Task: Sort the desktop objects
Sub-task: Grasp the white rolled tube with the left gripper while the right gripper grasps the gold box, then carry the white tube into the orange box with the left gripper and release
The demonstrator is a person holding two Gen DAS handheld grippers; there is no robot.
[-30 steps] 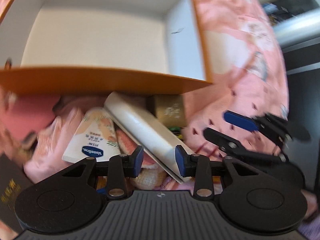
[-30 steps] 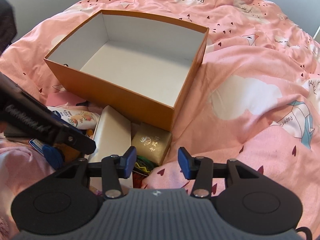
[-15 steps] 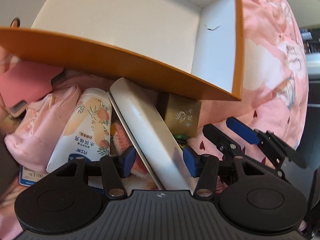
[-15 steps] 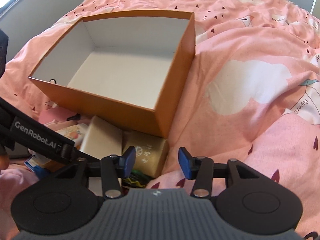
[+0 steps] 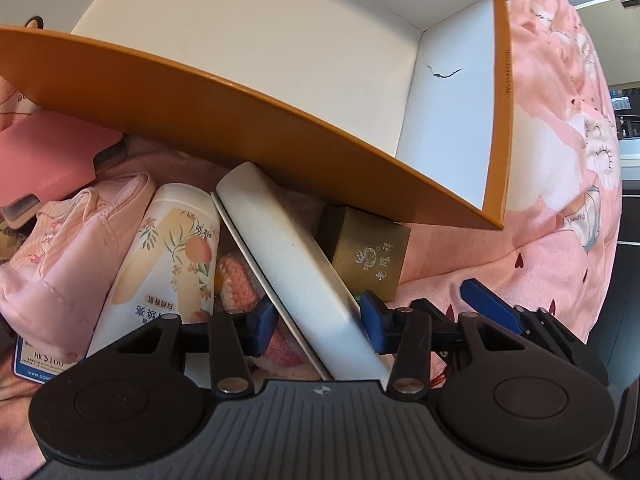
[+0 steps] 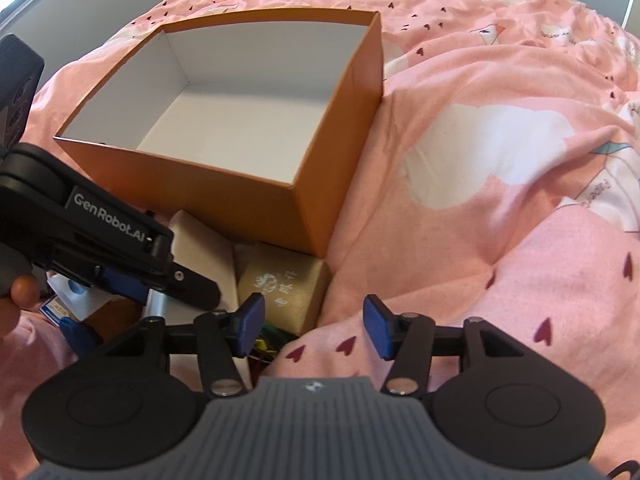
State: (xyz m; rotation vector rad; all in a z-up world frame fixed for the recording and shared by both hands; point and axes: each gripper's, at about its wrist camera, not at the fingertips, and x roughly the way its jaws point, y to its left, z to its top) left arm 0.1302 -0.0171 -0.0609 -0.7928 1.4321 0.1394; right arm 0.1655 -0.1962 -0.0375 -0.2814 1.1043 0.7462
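Note:
An empty orange box (image 5: 248,120) with a white inside lies on the pink bedding; it also shows in the right wrist view (image 6: 256,204). In front of it lie a long white flat case (image 5: 296,276), a gold box (image 5: 368,256), a peach-print lotion tube (image 5: 168,272) and a pink cloth pouch (image 5: 68,248). My left gripper (image 5: 318,324) is open, its blue pads either side of the white case's near end. My right gripper (image 6: 314,326) is open and empty, just right of the gold box (image 6: 280,292). The left gripper (image 6: 112,256) crosses the right view.
A pink notebook (image 5: 44,156) lies left of the box. A crocheted item (image 5: 240,280) and a blue-edged card (image 5: 36,360) sit under the pile. A colourful small item (image 6: 268,340) lies by the gold box. Pink bedding (image 6: 500,200) spreads to the right.
The left gripper has moved forward and lower until its pads straddle the white case. The right gripper has shifted left and nearer the box, still open.

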